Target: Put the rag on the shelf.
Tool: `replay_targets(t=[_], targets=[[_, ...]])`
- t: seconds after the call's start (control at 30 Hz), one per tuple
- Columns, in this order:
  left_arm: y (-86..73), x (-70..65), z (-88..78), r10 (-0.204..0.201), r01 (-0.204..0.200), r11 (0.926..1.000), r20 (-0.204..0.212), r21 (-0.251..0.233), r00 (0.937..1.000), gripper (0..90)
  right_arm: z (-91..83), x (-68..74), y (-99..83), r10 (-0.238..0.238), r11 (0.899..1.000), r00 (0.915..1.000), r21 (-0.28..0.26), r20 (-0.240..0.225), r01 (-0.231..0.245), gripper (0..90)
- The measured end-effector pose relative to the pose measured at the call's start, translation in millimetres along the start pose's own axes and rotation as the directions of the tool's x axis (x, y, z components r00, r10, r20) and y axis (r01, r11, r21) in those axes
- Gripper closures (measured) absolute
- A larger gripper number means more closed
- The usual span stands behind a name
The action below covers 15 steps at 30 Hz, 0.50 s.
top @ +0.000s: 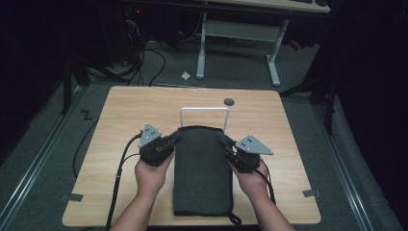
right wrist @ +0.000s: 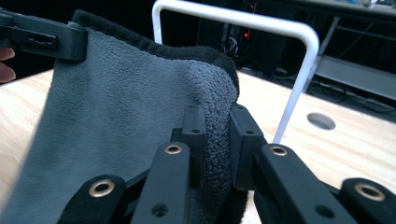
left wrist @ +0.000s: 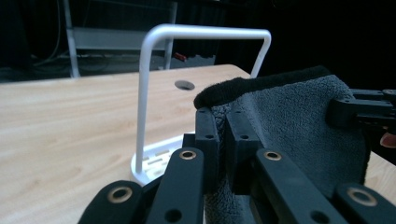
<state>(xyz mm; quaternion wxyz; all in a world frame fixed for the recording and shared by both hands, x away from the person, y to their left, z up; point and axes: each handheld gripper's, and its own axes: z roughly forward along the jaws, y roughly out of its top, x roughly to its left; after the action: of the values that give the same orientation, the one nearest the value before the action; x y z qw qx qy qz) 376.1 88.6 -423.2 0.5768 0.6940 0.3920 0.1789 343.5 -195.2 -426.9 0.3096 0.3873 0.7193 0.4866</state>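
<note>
Both grippers are clamped on the far corners of a dark grey towel point(top: 202, 168): the left gripper point(top: 172, 140) pinches the far left corner, the right gripper point(top: 228, 143) the far right one, pads pressed on the fabric in both gripper views. The towel lies along the middle of the desk point(top: 120, 115), its near end at the near edge, its far end lifted just in front of the white rack point(top: 204, 111) that stands toward the far edge. The step in hand looks like raising the towel to hang it. Next, likely, both corners must rise together, level, above the bar and pass over it
</note>
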Motion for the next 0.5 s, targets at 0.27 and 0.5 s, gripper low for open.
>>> replay_targets(t=[0.27, 0.5], targets=[[23.8, 0.9, -2.4, 0.029, -0.029, 0.9987, -0.014, -0.041, 0.9995, 85.2, 1.4, -2.2, 20.9, -0.019, 0.999, 0.9998, -0.04, 0.011, 0.02, 79.6], [38.1, 4.4, -4.7, 0.033, -0.034, 0.9964, -0.02, -0.077, 0.9993, 85.2, 2.0, -6.4, 38.9, -0.025, 0.997, 0.9994, -0.078, 0.022, 0.027, 79.6]])
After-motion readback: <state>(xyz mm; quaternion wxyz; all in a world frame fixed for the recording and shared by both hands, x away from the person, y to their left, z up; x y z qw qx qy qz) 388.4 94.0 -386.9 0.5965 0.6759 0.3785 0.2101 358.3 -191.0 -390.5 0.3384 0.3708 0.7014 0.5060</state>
